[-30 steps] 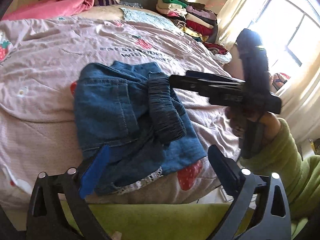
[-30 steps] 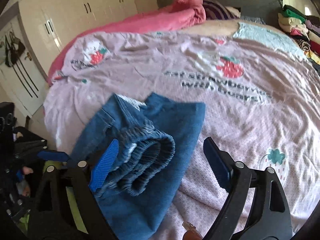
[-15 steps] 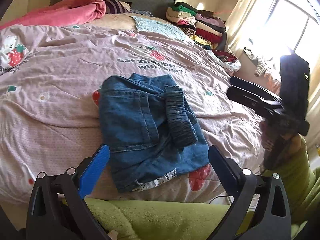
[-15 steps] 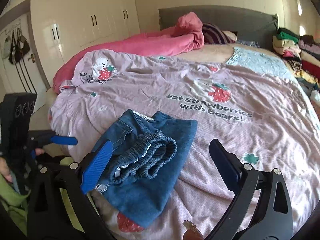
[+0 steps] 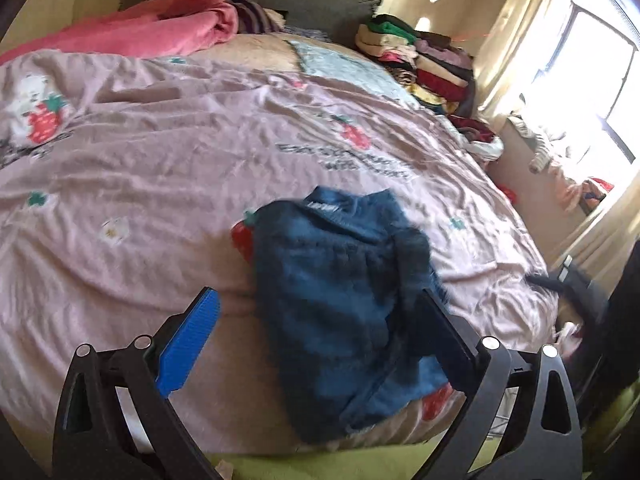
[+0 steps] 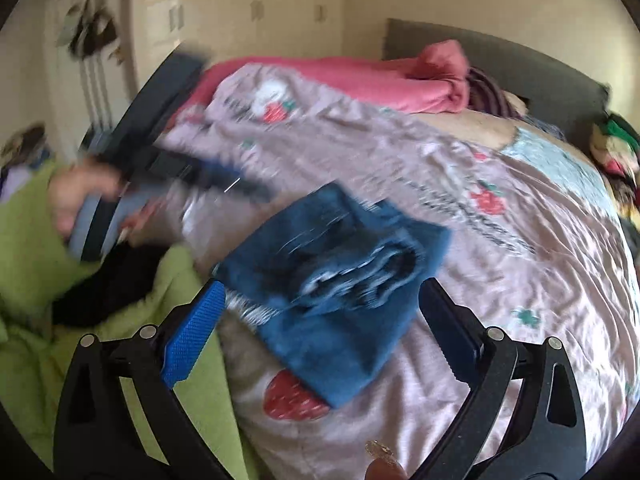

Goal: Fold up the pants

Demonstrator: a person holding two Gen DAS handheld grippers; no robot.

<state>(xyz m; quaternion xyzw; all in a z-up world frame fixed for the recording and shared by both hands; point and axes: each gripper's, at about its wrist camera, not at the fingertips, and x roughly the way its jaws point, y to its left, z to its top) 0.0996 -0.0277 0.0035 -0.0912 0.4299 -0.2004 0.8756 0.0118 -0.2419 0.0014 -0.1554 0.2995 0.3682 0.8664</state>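
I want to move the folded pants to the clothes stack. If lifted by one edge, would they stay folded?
Probably not. The pants are soft denim lying in loose, uneven layers, so they would likely droop and unfold. The thick elastic waistband bunched on top may slide off. The wrinkled bedspread would probably drag against a push.

Pants (image 5: 340, 304): blue denim, folded into a compact, roughly rectangular bundle, lying flat on the pink strawberry-print bedspread (image 5: 160, 168) close to its near edge. Gathered elastic waistband sits on top of the bundle, doubled over as a thick dark roll toward one side; pale lace-like trim shows at the bundle's near edge in the right wrist view (image 6: 340, 276). Both views motion-blurred; finer seam detail not resolvable.
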